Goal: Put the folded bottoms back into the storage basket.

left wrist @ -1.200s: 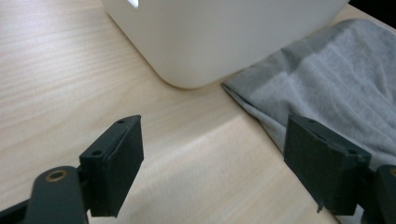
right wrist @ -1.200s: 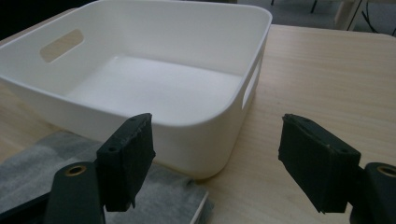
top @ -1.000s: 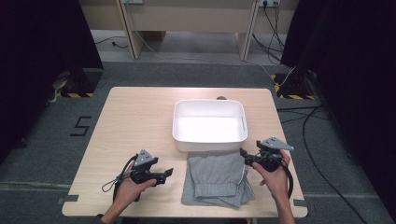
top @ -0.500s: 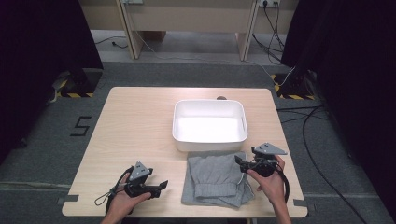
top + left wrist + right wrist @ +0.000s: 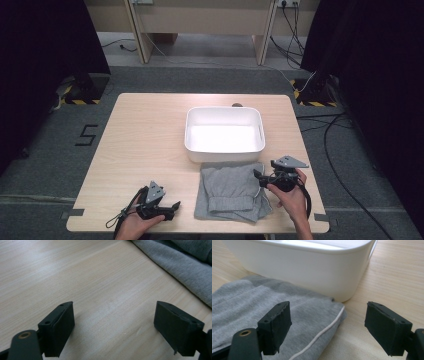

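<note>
since a second ago the left gripper has drawn back toward the near edge of the wooden table and now sits low by the front left corner, pointing toward the grey folded garment but well short of it. its jaws have just been opening a little further; in the left gripper view they stand wide apart with only bare wood between them and the cloth's edge off in the upper right. the right gripper has shifted slightly toward the person and hovers at the garment's right edge, jaws wide and gripping nothing. in the right gripper view one jaw hangs over the grey fabric, the other over the table, with a white drawcord running along the cloth's hem.

the garment has not moved. it lies flat at the near middle of the table, touching or just beside the front wall of the white plastic tub. its long axis runs from the tub toward the person, a thicker folded band across its near end.
</note>
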`<state>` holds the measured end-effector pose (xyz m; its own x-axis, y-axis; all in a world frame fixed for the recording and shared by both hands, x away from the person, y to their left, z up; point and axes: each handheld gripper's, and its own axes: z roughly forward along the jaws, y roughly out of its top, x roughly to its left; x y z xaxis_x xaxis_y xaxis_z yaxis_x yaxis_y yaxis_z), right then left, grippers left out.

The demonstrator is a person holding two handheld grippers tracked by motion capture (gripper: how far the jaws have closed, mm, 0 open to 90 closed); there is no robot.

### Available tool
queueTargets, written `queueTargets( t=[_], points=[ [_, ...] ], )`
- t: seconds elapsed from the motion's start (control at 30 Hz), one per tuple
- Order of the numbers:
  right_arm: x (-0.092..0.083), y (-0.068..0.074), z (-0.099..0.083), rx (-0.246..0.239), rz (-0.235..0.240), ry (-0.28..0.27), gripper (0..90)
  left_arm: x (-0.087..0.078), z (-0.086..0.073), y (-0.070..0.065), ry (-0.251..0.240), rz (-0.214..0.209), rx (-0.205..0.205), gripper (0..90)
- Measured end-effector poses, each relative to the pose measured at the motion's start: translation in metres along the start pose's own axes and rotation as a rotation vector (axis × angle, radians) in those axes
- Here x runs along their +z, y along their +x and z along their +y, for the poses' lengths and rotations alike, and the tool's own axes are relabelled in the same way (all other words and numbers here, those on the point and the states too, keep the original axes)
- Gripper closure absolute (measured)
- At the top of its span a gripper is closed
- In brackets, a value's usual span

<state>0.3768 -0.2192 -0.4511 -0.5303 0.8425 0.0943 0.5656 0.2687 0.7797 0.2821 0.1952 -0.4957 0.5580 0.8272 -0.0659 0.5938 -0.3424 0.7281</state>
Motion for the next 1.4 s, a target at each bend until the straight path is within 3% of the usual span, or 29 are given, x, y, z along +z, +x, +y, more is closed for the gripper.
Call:
queueTargets(
  t=[0.37, 0.6, 0.7, 0.8, 0.9, 1.1, 1.23, 1.4],
  points=[
    [0.002, -0.005, -0.003, 0.016, 0.001, 0.008, 22.6, 0.000, -0.001, -0.007, -0.007, -0.017, 0.016, 15.2],
    [0.010, -0.009, -0.007, 0.049, 0.025, 0.031, 23.6, 0.003, 0.000, -0.029, -0.022, -0.083, 0.060, 16.5],
    [0.012, -0.010, -0.008, 0.062, 0.031, 0.040, 23.7, 0.004, 0.002, -0.039, -0.043, -0.148, 0.047, 17.6],
    [0.014, -0.010, -0.008, 0.058, 0.031, 0.040, 23.7, 0.005, 0.004, -0.046, -0.061, -0.165, 0.057, 17.7],
    [0.015, -0.010, -0.008, 0.062, 0.033, 0.048, 23.7, 0.009, 0.008, -0.057, -0.074, -0.215, 0.037, 17.6],
    [0.016, -0.009, -0.008, 0.054, 0.032, 0.045, 23.7, 0.022, 0.014, -0.070, -0.065, -0.234, 0.035, 17.5],
    [0.016, -0.009, -0.008, 0.056, 0.036, 0.050, 23.7, 0.030, 0.023, -0.082, -0.060, -0.277, 0.028, 18.8],
    [0.016, -0.010, -0.008, 0.059, 0.038, 0.043, 23.6, 0.040, 0.030, -0.092, -0.067, -0.257, 0.055, 24.9]
  ],
)
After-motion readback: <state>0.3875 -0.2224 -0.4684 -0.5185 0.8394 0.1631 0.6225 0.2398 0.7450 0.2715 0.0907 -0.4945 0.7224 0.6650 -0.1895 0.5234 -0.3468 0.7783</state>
